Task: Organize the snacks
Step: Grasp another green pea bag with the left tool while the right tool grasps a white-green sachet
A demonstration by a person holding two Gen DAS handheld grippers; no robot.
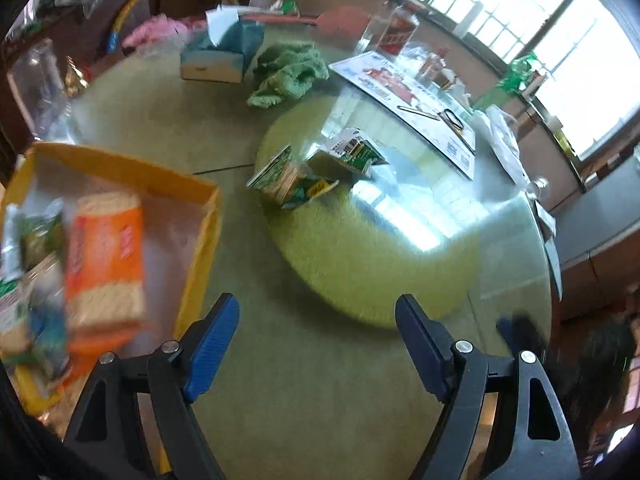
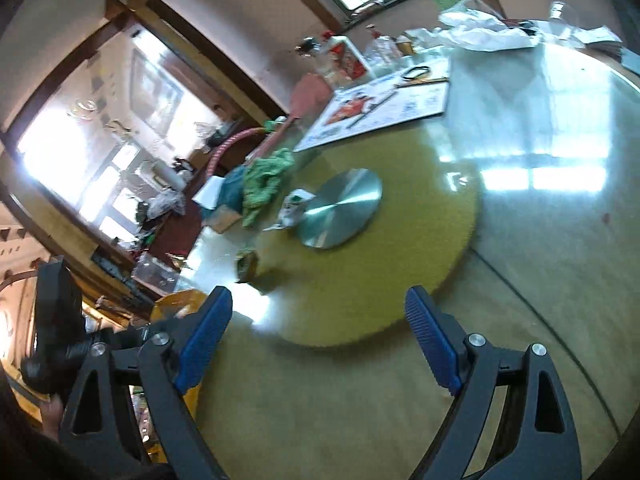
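A: Grippers first?
B: My left gripper [image 1: 318,316] and right gripper [image 2: 320,312] both gape, empty, above the table [image 1: 320,400].
A: Snacks?
B: Green packets [image 1: 296,182] ahead on the yellow disc [image 1: 360,280]; an orange cracker pack [image 1: 106,256] lies in the yellow box [image 1: 200,248].
A: Obstacles?
B: Green cloth [image 1: 288,72], tissue box [image 1: 220,56] beyond. Box contents blurred.

- A round table [image 1: 320,380] with a glass top over a green cloth is shown.
- A yellow tray [image 1: 200,240] holding snack packs is set at its left edge.
- Loose snack packets [image 1: 296,180] are scattered near the middle.
- A tissue box [image 1: 220,52], a green rag [image 1: 288,72] and a printed sheet [image 1: 404,92] are laid further back.
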